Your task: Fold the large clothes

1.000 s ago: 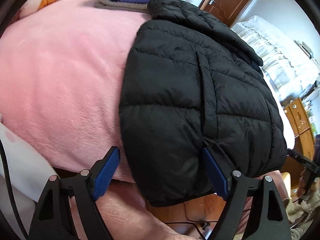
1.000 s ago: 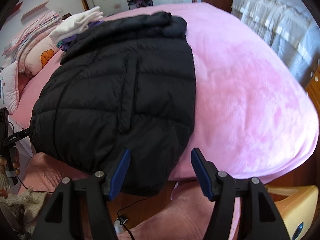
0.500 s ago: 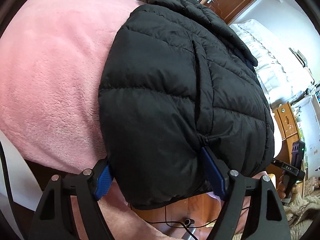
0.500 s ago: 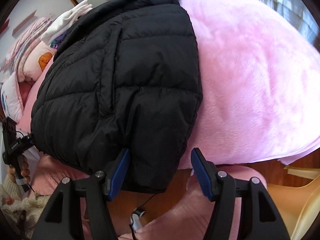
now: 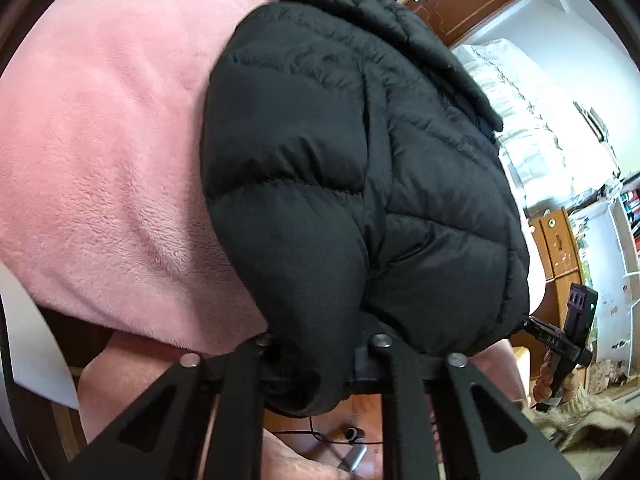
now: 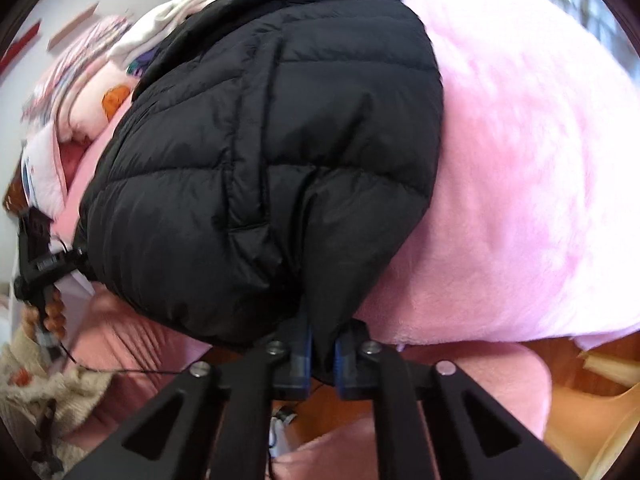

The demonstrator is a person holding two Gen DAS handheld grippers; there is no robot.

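On the pink blanket (image 5: 112,128) of the bed, the black puffer jacket (image 5: 340,152) is laid flat, its collar end away from the cameras near a stack of folded clothes (image 6: 168,20) and its hem hanging just over the near edge of the bed. The sleeves cannot be seen spread to either side, so they are judged to be already tucked in, and the jacket is seen as one compact, quilted rectangle; whether that is so underneath cannot be told. The hem is gripped at both near corners. The left claw (image 5: 320,364) has just been closing and is now clamped on the bulging hem corner, with padded fabric squeezed between its jaws so that the pads are hidden. The right claw (image 6: 322,354) has likewise just been closing, and its blue pads (image 6: 306,350) are pressed together on a thin pinch of the other hem corner. In each view the opposite claw is glimpsed at the far side of the jacket, held in a person's hand (image 5: 548,380). The lengthwise narrowing is thus judged done, and the grasp for the next fold is made. What is left, by this reading, is for the hem to be lifted and carried over toward the collar, the bulk to be pressed flat, and perhaps a second fold to be made; none of that is begun yet
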